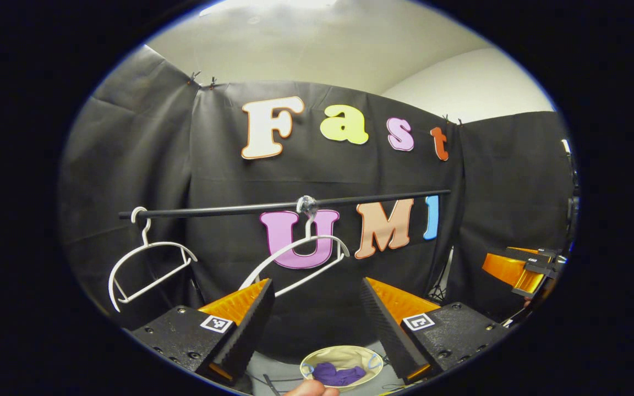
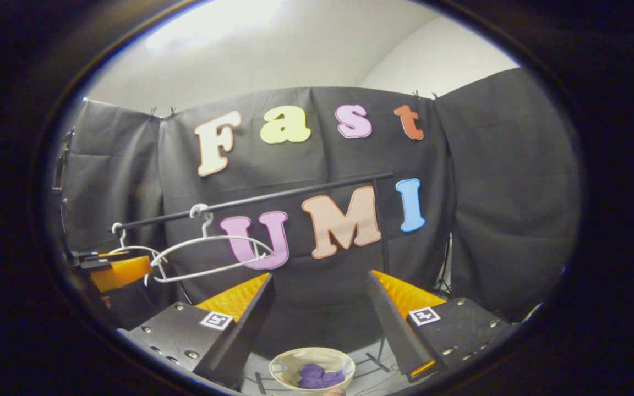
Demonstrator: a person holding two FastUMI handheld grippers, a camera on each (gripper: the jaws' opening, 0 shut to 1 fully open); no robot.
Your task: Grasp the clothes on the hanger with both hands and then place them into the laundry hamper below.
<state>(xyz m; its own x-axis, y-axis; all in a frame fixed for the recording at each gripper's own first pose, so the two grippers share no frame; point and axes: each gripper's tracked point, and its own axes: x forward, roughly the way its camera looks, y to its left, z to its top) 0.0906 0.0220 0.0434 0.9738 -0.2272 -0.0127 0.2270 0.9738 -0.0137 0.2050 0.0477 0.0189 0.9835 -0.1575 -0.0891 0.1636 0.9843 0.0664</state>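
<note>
Left gripper [image 1: 317, 324]: jaws spread wide at bottom centre of the left gripper view, nothing between them; ridged inner faces, square marker tags on the blocks behind.
Right gripper [image 2: 320, 319]: likewise wide apart and empty, bottom centre of the right gripper view; also seen far right of the left gripper view, pointing in from the edge.
Clothes [image 1: 338, 375]: purple cloth, soft and crumpled in a heap, lying inside the hamper at the bottom of frame, betw. the left gripper's fingers as seen by its camera.
Hamper [image 1: 317, 358]: round, pale fabric tub w/ light blue side handles, low centre, below the rail; looks soft-walled.
Hangers: two white wire-thin hangers, both bare. One [image 1: 149, 263] hangs at left of frame on the rail's end; the other [image 1: 299, 258] hangs mid-rail, tilted, hook wrapped in sth shiny.
Rail [image 1: 284, 205]: thin black bar, runs across mid-frame in front of the black cloth wall.
Hand [image 1: 311, 389]: a fingertip shows at the very bottom edge, just beside the hamper rim.
Step in hand: judging by bare hangers and cloth in the tub, the drop looks done; both grippers sit raised and clear of the hamper.
Next move: prob. none for this garment. If more is wanted, pull back w/out snagging the mid-rail hanger, which sits just above the left gripper's fingers in frame.
</note>
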